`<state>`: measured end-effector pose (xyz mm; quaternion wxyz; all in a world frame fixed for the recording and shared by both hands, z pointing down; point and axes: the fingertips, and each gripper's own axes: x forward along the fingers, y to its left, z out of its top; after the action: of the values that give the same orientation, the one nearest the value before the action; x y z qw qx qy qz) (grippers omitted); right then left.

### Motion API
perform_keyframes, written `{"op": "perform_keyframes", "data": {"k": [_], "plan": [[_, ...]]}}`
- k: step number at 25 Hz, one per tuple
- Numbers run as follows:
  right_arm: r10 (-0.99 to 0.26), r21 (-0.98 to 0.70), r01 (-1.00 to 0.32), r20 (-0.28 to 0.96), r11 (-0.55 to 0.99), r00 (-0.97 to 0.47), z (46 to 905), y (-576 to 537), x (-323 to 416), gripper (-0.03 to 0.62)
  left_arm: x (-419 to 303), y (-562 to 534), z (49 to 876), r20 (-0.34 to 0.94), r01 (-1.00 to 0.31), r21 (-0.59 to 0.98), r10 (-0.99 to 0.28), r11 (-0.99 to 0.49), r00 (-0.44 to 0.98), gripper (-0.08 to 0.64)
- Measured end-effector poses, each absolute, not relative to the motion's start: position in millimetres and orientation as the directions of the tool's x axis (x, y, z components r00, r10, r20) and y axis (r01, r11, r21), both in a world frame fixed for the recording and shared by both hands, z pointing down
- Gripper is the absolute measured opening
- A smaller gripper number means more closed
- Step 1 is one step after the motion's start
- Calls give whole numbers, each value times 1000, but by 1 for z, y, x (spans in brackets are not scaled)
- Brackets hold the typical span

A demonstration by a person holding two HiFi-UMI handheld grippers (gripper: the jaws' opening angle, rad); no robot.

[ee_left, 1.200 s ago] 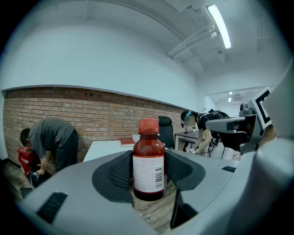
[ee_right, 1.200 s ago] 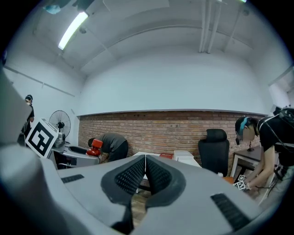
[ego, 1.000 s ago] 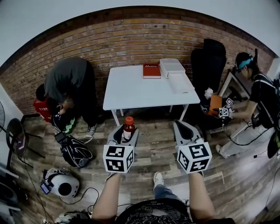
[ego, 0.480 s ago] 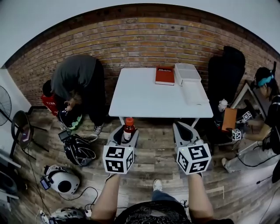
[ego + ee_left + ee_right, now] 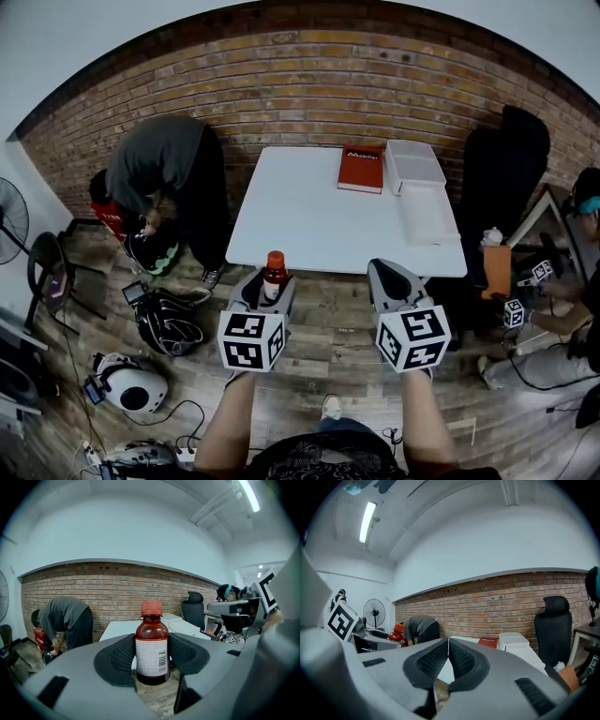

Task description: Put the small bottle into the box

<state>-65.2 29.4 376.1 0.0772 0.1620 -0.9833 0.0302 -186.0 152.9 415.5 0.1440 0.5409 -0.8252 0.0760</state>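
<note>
A small brown bottle (image 5: 275, 275) with a red cap and a white label stands upright between the pads of my left gripper (image 5: 267, 283), which is shut on it. In the left gripper view the bottle (image 5: 152, 648) fills the gap between the jaws. My right gripper (image 5: 392, 279) is shut with nothing in it; its pads (image 5: 459, 658) meet. Both grippers hang over the floor just short of the white table's (image 5: 309, 225) near edge. The clear plastic box (image 5: 415, 164) sits at the table's far right, with its lid (image 5: 429, 211) lying flat in front of it.
A red book (image 5: 361, 169) lies beside the box. A person (image 5: 159, 173) bends over bags at the table's left. A black office chair (image 5: 506, 164) and another person (image 5: 581, 281) are to the right. Bags (image 5: 167, 323), cables and a white device (image 5: 131, 389) lie on the floor at left.
Both grippers have moved forward towards the table, whose near edge now lies just ahead of the fingertips. The bottle stays held in the left gripper.
</note>
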Motion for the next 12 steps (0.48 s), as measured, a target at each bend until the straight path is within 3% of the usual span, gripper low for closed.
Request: {"op": "perform_keyframes", "data": {"k": [12], "plan": [[-271, -47, -282, 154, 958, -950, 378, -27, -90, 21, -205, 103, 416, 331, -900, 33, -855, 434, -400, 233]]}}
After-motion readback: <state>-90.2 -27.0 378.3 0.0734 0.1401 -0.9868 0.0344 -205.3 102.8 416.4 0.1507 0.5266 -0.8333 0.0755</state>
